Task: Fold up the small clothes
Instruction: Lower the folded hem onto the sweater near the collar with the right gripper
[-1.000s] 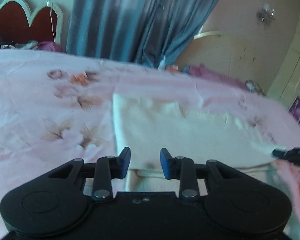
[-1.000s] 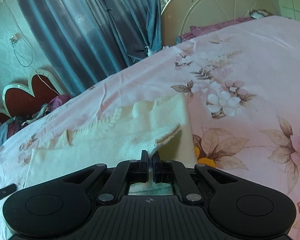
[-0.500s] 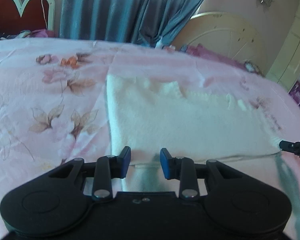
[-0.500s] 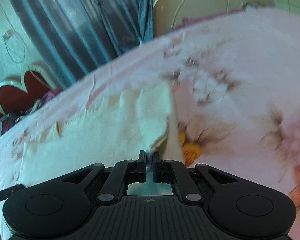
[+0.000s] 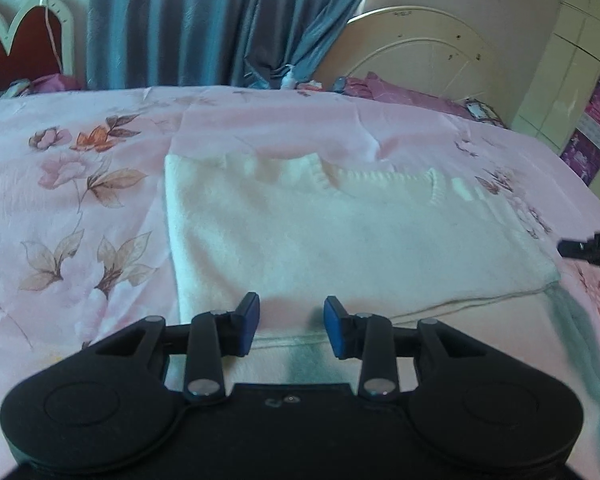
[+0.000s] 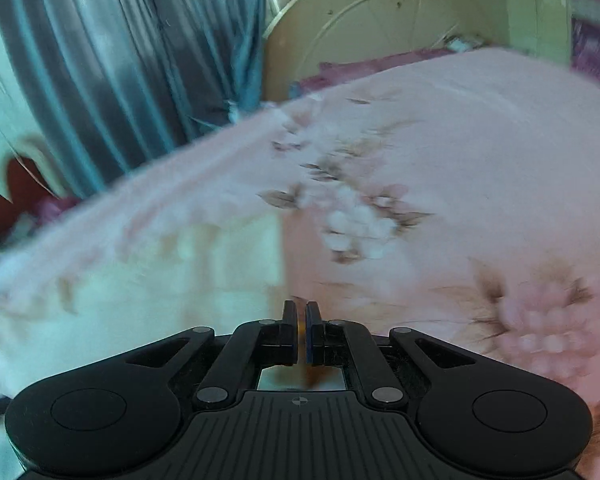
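A small cream knitted garment (image 5: 340,240) lies flat and folded on the pink floral bedsheet (image 5: 80,208). My left gripper (image 5: 291,326) is open and empty, just above the garment's near edge. The tip of my right gripper shows in the left wrist view (image 5: 592,248) beside the garment's right edge. In the blurred right wrist view the right gripper (image 6: 301,334) has its jaws almost closed with nothing visible between them, over the sheet just right of the garment (image 6: 160,280).
Blue-grey curtains (image 5: 220,20) hang behind the bed. A cream round headboard (image 5: 424,64) and purple bedding (image 5: 412,94) are at the far right. A red heart-shaped headboard (image 5: 16,52) stands far left. A cupboard (image 5: 580,80) is on the right.
My right gripper let go of the garment's corner and swung to the right off it. The garment now lies flat. My left gripper stayed open and moved slightly back.
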Tool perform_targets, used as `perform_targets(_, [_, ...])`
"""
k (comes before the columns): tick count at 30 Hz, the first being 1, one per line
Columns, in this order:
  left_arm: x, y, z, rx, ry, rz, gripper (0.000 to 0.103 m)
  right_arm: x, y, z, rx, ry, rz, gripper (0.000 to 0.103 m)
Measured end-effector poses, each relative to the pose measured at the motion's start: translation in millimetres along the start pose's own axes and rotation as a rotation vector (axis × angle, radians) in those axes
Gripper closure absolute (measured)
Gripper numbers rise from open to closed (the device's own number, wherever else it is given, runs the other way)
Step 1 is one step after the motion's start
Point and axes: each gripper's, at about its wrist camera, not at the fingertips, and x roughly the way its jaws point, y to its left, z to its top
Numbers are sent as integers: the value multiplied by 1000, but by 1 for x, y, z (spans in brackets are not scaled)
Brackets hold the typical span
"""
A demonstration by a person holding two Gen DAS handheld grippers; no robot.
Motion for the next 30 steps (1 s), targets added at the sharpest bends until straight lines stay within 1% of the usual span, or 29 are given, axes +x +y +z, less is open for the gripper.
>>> perform_targets(1, [2, -3, -2, 13, 10, 6, 67, 2, 7, -1, -26, 5, 35, 100])
perform_targets(3, [4, -8, -6, 33, 9, 30, 67, 11, 20, -6, -70, 41, 71, 100])
perform_targets(5, [4, -13, -11, 35, 8, 41, 67, 30, 27, -16, -117, 127, 19, 100])
perform_targets(7, [0, -17, -9, 63, 11, 50, 67, 29, 27, -19, -122, 111, 11, 100])
perform_targets(8, [-4, -18, -6, 50, -10, 42, 67, 26, 30, -17, -117, 95, 11, 100])
perform_targets(9, [-6, -18, -2, 21, -37, 17, 65, 23, 35, -14, -111, 61, 33, 100])
perform_targets(10, [-6, -19, 5, -22, -68, -25, 64, 23, 39, -12, -102, 46, 64, 100])
perform_targets(12, [4, -32, 13, -38, -74, -71, 63, 32, 51, -6, -89, 56, 115, 100])
perform_targets(14, [22, -58, 13, 6, -45, -124, 63, 44, 67, -6, -125, 77, 146, 100])
perform_targets(15, [28, -68, 9, 37, -30, -133, 63, 50, 73, -8, -147, 92, 153, 100])
perform_targets(16, [35, -81, 3, 86, -8, -143, 60, 58, 75, -12, -172, 124, 132, 100])
perform_targets(17, [41, -92, -5, 153, 15, -135, 57, 60, 76, -15, -186, 136, 112, 100])
perform_targets(18, [41, -99, -11, 227, 2, -109, 58, 58, 72, -16, -184, 129, 110, 100])
perform_targets(19, [38, -100, -11, 258, 1, -105, 58, 55, 67, -14, -172, 126, 97, 100])
perform_targets(21, [33, -82, -4, 209, -21, -131, 59, 49, 60, -8, -161, 92, 77, 100])
perform_targets(22, [32, -65, 4, 169, -55, -122, 58, 48, 56, -4, -145, 76, 84, 100])
perform_targets(23, [35, -52, 10, 149, -65, -91, 59, 50, 52, 0, -128, 73, 93, 100])
perform_targets(24, [42, -32, 20, 122, -61, -36, 60, 54, 50, 3, -123, 81, 86, 100])
perform_targets(26, [57, 8, 30, 53, -60, 30, 60, 64, 47, 8, -158, 91, 11, 100])
perform_targets(27, [67, 30, 34, 16, -47, 58, 61, 67, 43, 10, -166, 86, -6, 100])
perform_targets(28, [75, 47, 36, -5, -31, 77, 61, 69, 36, 11, -158, 83, -7, 100])
perform_targets(29, [80, 64, 38, -24, -35, 78, 62, 70, 31, 13, -148, 79, -16, 100])
perform_targets(30, [79, 72, 41, -46, -44, 64, 67, 70, 28, 14, -144, 78, -23, 100])
